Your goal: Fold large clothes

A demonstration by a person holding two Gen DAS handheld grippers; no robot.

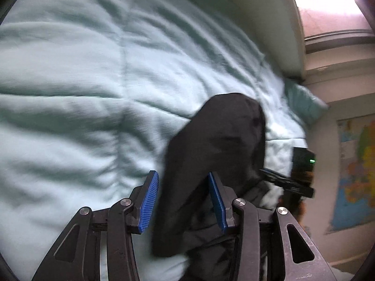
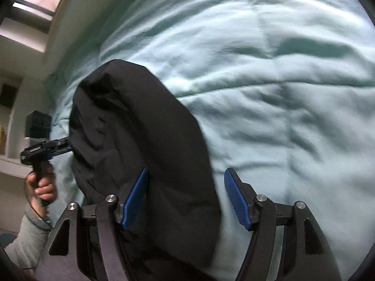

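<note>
Two hand-held grippers work over one black garment (image 2: 140, 145) on a bed covered by a pale teal quilt (image 2: 269, 93). Seen from its own camera, the left hand-held gripper (image 1: 185, 201) has its blue pads spread, with a dark fold of the garment rising between them and running forward; the cloth fills the gap but neither pad clearly presses it, so I read this one as released around the fabric, not clamped. The right hand-held gripper (image 2: 187, 199) is likewise spread wide: the garment's rounded edge lies against and in front of its left pad, while its right pad stands apart over bare quilt. From the right hand-held gripper the garment's long axis runs straight ahead and slightly left, ending in a rounded hump; from the left hand-held gripper it runs ahead and slightly right. Both sit at the near end of the cloth, so neither is plainly nearer. In the right wrist view, the left hand-held gripper appears at the garment's left edge, touching or just beside it, held by the person's hand (image 2: 42, 185). Open quilt lies well clear ahead and to the right of the right hand-held gripper, giving room to lay a fold; left of the garment the bed edge is near, with a wall and a map (image 1: 354, 171) beyond
</note>
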